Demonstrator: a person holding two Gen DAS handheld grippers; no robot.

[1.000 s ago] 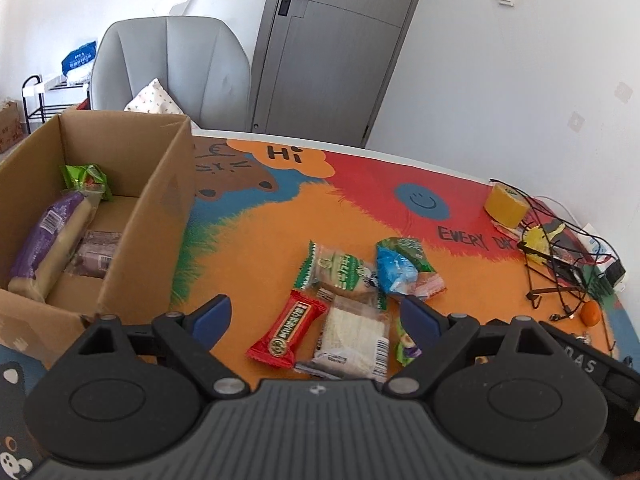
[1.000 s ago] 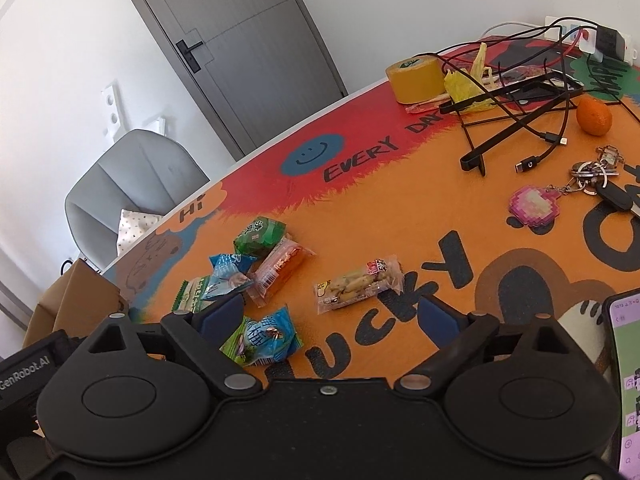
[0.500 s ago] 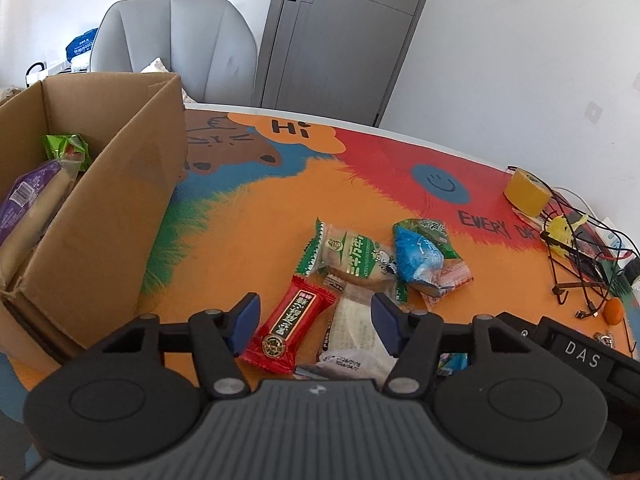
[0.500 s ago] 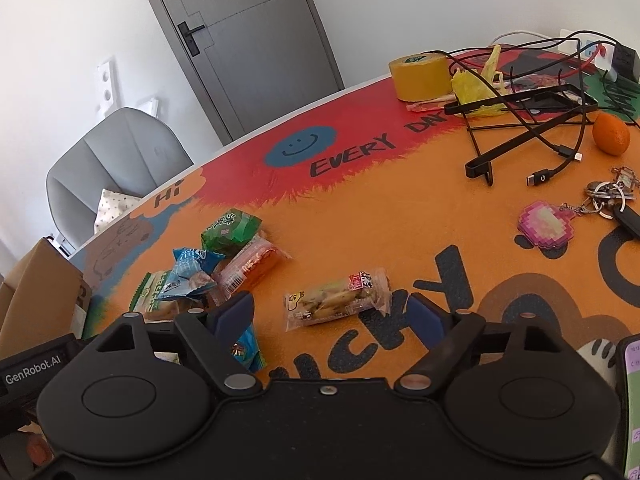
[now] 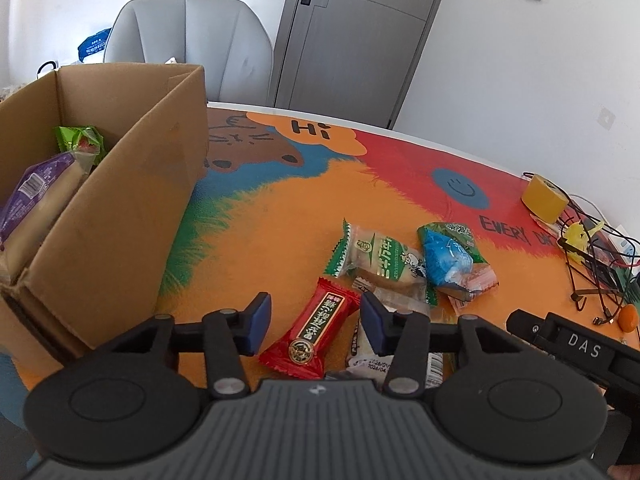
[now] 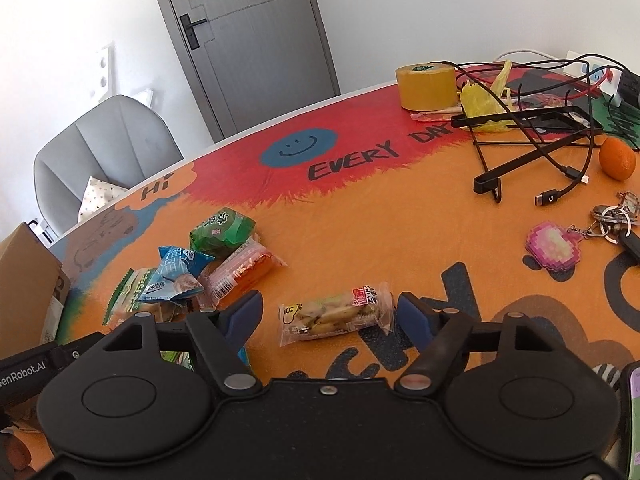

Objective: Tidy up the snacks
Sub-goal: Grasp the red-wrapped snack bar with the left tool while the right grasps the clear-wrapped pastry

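My left gripper (image 5: 314, 326) is open, its blue fingers on either side of a red snack packet (image 5: 314, 332) lying on the table. Beside it lie a white sandwich packet (image 5: 370, 354), a green-and-white cake packet (image 5: 380, 260) and a blue packet (image 5: 448, 258). A cardboard box (image 5: 120, 220) at the left holds a purple bread packet (image 5: 30, 196) and a green packet (image 5: 78, 142). My right gripper (image 6: 330, 316) is open around a clear peanut packet (image 6: 334, 314). A green packet (image 6: 222, 230), a blue packet (image 6: 176, 268) and an orange packet (image 6: 240, 270) lie to its left.
A tape roll (image 6: 426, 84), a black wire stand with cables (image 6: 528, 132), a yellow bag, a mandarin (image 6: 616, 158), keys with a pink keyring (image 6: 554, 246) and a phone edge (image 6: 630, 420) lie at the right. A grey chair (image 5: 188, 44) and a door stand behind the table.
Both grippers have moved forward and down toward the snacks. The left fingers have narrowed and now flank the red packet. The right fingers now flank the peanut packet.
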